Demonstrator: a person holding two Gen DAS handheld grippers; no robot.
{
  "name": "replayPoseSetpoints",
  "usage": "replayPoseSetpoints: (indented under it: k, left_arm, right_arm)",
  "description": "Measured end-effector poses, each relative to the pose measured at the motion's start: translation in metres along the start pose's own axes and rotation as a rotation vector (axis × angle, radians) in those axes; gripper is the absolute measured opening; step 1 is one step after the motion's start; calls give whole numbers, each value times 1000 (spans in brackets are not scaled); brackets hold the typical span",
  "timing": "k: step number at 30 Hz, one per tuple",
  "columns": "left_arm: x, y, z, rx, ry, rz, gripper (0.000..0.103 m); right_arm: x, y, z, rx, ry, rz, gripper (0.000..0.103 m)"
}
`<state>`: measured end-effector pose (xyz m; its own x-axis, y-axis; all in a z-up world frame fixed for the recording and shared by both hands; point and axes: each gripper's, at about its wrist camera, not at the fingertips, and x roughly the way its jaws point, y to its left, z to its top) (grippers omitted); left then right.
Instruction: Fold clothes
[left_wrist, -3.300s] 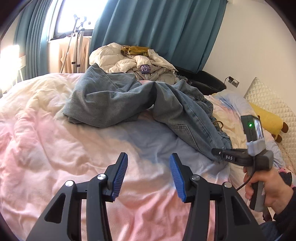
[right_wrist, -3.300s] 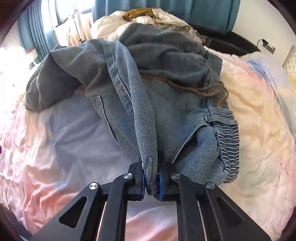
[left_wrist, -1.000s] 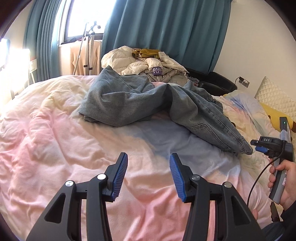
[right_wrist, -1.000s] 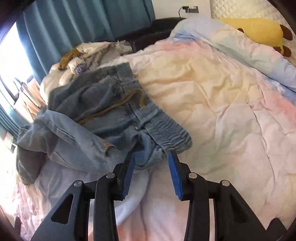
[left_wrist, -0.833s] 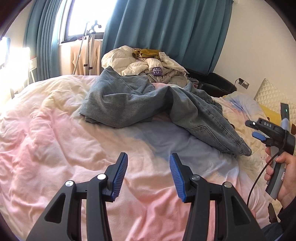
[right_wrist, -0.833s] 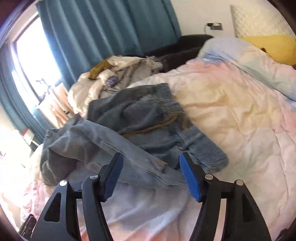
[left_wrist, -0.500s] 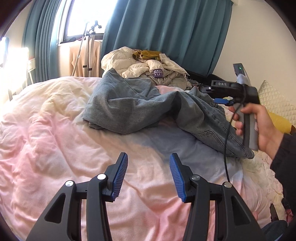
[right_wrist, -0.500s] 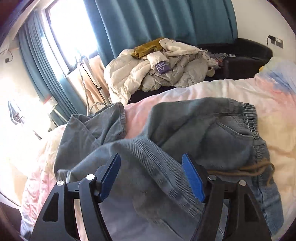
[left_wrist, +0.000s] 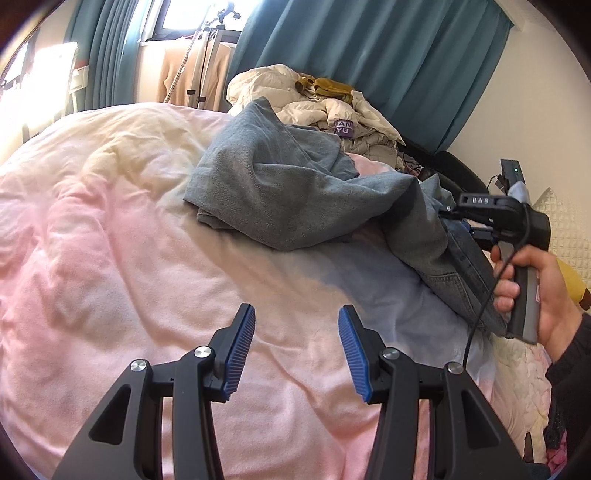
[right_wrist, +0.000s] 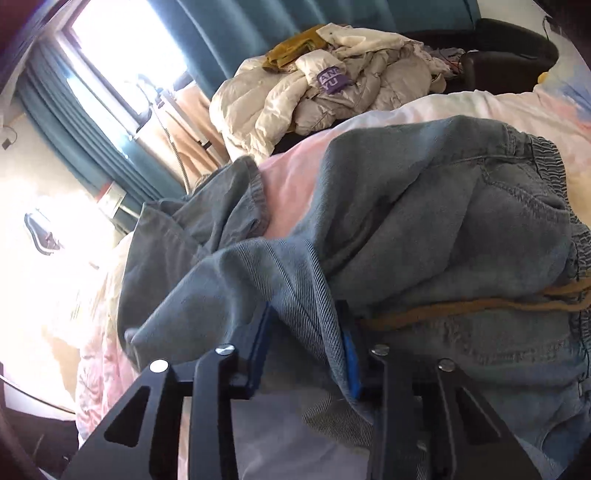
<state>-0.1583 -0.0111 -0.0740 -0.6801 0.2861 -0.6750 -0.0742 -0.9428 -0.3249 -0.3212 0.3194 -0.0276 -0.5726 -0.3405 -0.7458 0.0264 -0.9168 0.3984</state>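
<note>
A crumpled pair of blue jeans (left_wrist: 295, 192) lies on the bed, legs bunched to the left, waistband with a brown drawstring (right_wrist: 480, 306) to the right. My left gripper (left_wrist: 295, 347) is open and empty above the pink duvet, short of the jeans. My right gripper (right_wrist: 306, 339) is open, its blue pads on either side of a raised fold of the denim (right_wrist: 295, 280); it also shows in the left wrist view (left_wrist: 476, 214), held in a hand at the jeans' right side.
The bed has a pink, cream and pale blue duvet (left_wrist: 110, 258). A heap of white and grey clothes (left_wrist: 325, 107) lies beyond the bed under teal curtains (left_wrist: 369, 55). A clothes rack (left_wrist: 195, 62) stands by the window. A yellow plush toy (left_wrist: 572, 288) lies at right.
My right gripper let go of the jeans' waistband, swung up and over, and has come down around a fold in the middle of the jeans. My left gripper stayed open, nearly still.
</note>
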Motion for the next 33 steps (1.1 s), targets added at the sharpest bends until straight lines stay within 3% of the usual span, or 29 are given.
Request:
replayPoseSetpoints:
  k: [1,5,8,10,13,17,21,26,31,33]
  left_arm:
    - [-4,0,0,1,-12,7,48]
    - [-22,0,1,-6,-56,22,48]
    - [-36,-2,2,-8,-83,22,48]
    - [-44,-4,0,0,-99,20,48]
    - [-52,-9,-2,19,-120,23,48]
    - [-55,-13,-5,36,-125,33,48]
    - [-55,-14,-7,40,-122,49,48]
    - [-52,-14,-8,16,-101,44,48]
    - [-46,-19,-11,28,-74,44,48]
    - [-43,-21,-11,33,-68,50,48]
  right_arm:
    - [-7,7,-9,-27,-2,-5,11]
    - [-41,33,-45,-120,-17,-16,6]
    - [-72,63,-86,-302,-62,-113,6]
    - [-81,80,-120,-401,-46,-151,5]
    - [-75,85,-164,-436,21,-162,2]
    - [-38,69,-190,-356,184,-179,2]
    - [-38,60,-188,-260,161,-126,6]
    - [-66,52,-176,-129,9,-23,10]
    - [-74,45,-151,-81,-125,13,35]
    - [-72,45,-140,-42,-163,47,39]
